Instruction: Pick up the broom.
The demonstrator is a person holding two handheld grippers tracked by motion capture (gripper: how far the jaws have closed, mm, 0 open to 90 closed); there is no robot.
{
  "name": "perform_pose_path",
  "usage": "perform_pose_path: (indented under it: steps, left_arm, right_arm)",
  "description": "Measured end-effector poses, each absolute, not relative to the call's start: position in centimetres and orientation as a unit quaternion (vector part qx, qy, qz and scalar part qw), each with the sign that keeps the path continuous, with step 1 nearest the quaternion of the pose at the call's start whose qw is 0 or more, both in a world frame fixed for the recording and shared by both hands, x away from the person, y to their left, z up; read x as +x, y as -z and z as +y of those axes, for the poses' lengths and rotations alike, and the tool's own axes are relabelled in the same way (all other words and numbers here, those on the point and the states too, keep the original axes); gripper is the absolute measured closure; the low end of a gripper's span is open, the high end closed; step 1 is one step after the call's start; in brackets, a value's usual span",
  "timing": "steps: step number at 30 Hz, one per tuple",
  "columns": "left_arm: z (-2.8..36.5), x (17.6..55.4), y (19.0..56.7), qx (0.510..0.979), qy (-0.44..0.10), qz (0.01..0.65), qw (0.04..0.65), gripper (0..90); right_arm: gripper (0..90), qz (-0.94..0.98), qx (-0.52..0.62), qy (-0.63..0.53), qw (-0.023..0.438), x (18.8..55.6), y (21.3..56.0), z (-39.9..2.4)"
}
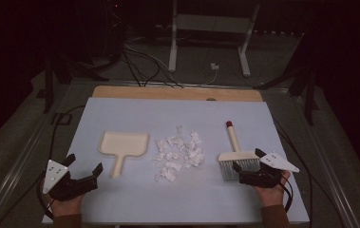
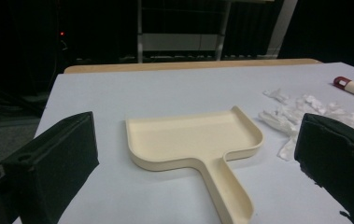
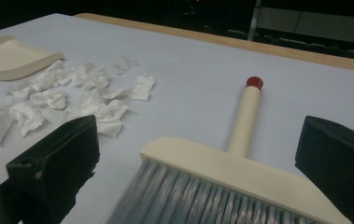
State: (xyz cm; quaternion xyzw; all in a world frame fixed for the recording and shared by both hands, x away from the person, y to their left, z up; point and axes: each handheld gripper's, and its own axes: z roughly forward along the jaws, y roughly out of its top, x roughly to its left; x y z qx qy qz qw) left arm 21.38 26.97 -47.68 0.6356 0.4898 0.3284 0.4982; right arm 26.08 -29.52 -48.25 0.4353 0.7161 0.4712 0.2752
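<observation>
**Dustpan and brush lie untouched before two open grippers**

The table (image 1: 120, 209), covered by a pale sheet with a wooden strip along its far edge, carries everything. On its left half lies the dustpan (image 1: 123, 145), cream-coloured, flat on the sheet with its tray toward the far edge and its handle pointing back toward the person. The left gripper (image 1: 83, 167) sits near the table's front left corner, jaws spread wide with nothing between them; the dustpan lies ahead of it and slightly to its right, with the end of the handle close to the right-hand jaw but apart from it. In the left gripper view the dustpan (image 2: 193, 137) lies in the middle of the gap, its handle running down between the two jaws.

On the right half lies the brush (image 1: 235, 154), its red-capped handle pointing away and its grey bristles toward the person. The right gripper (image 1: 249, 159) is also wide open and empty, and its jaws reach the bristle end. In the right gripper view the brush (image 3: 244, 172) head lies between the jaws, near both.

Between dustpan and brush lies a loose heap of crumpled paper scraps (image 1: 177, 154), well clear of both grippers.
</observation>
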Motion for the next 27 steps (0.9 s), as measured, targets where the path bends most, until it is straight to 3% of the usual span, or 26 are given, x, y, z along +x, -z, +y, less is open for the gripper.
perform_pose_path:
  steps: [9, 18, 27]
  left_arm:
    - [26.9, 21.4, 47.6, 0.639, -0.335, 0.493, 0.486, 0.3]
    - [27.3, 21.7, 48.1, 0.639, -0.303, 0.496, 0.504, 0.3]
    - [26.9, 21.4, 48.1, 0.632, -0.335, 0.501, 0.487, 0.2]
  right_arm:
    - [0.0, 0.720, 0.437, -0.465, 0.272, 26.1, 48.0, -29.4]
    - [0.0, 0.734, 0.432, -0.457, 0.256, 26.0, 46.2, -28.8]
    - [0.0, 0.743, 0.439, -0.432, 0.262, 27.0, 43.5, -29.3]
